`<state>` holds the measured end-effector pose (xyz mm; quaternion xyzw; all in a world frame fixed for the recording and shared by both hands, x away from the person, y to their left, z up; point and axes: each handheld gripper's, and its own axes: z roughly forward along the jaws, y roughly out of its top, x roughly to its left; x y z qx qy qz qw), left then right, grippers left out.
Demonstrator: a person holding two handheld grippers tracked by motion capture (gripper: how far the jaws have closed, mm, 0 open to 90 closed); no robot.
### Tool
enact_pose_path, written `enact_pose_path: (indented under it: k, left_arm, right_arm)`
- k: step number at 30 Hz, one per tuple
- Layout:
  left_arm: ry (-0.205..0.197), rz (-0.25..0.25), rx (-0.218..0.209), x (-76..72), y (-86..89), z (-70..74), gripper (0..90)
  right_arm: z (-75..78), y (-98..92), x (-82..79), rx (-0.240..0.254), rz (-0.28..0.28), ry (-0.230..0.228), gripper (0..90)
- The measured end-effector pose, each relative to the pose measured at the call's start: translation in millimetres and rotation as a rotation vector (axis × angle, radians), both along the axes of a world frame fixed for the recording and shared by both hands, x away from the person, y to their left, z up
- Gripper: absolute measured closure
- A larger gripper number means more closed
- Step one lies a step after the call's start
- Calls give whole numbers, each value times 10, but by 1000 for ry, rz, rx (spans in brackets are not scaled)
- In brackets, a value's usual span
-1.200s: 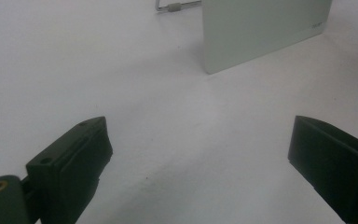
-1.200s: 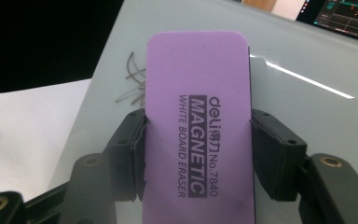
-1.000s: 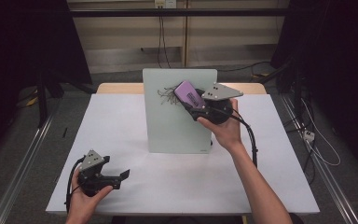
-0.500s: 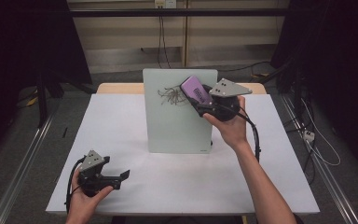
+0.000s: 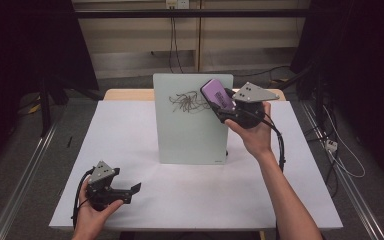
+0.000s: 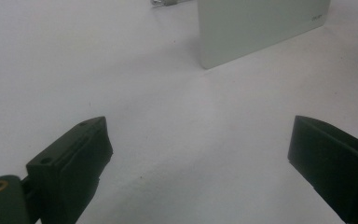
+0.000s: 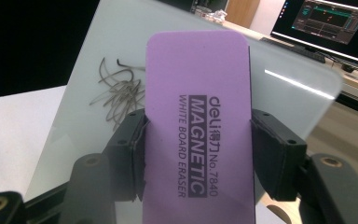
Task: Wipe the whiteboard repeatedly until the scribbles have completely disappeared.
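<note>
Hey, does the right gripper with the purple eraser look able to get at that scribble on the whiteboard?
Probably yes. The right gripper holds the eraser just right of the scribble on the upright whiteboard, with nothing between them.

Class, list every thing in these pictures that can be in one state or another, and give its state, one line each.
whiteboard: upright on the table, scribble marks near its top
scribble: not yet wiped off
purple eraser: clamped between jaws, raised at the board's upper right
right gripper: shut on the eraser
left gripper: open, holding nothing, low over the table
</note>
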<state>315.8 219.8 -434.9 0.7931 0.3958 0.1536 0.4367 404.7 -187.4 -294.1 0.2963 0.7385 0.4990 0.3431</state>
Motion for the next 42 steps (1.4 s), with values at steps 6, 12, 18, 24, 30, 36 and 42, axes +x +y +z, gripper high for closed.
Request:
enact_pose_path:
  k: [6,12,18,24,30,36,42]
  left_arm:
    - [1,-1,5,4,15,4,56]
    - [1,1,1,1,0,2,56]
    - [0,-3,12,5,-2,1,56]
    - [-6,-1,11,-3,-6,4,56]
    - [-5,-3,12,0,-8,8,56]
    - [-6,-8,26,1,-5,10,56]
    - [-4,-7,20,4,-8,7,56]
  right_arm:
    - [-71,49,-9,-12,14,3,420]
    - [-193,144,-39,-41,36,14,421]
    - [-286,283,-54,-81,62,30,420]
    - [-355,380,-49,-82,86,42,421]
    - [-372,424,-46,-83,95,47,420]
    - [-313,393,-37,-75,90,44,421]
    - [-212,325,-22,-68,60,24,421]
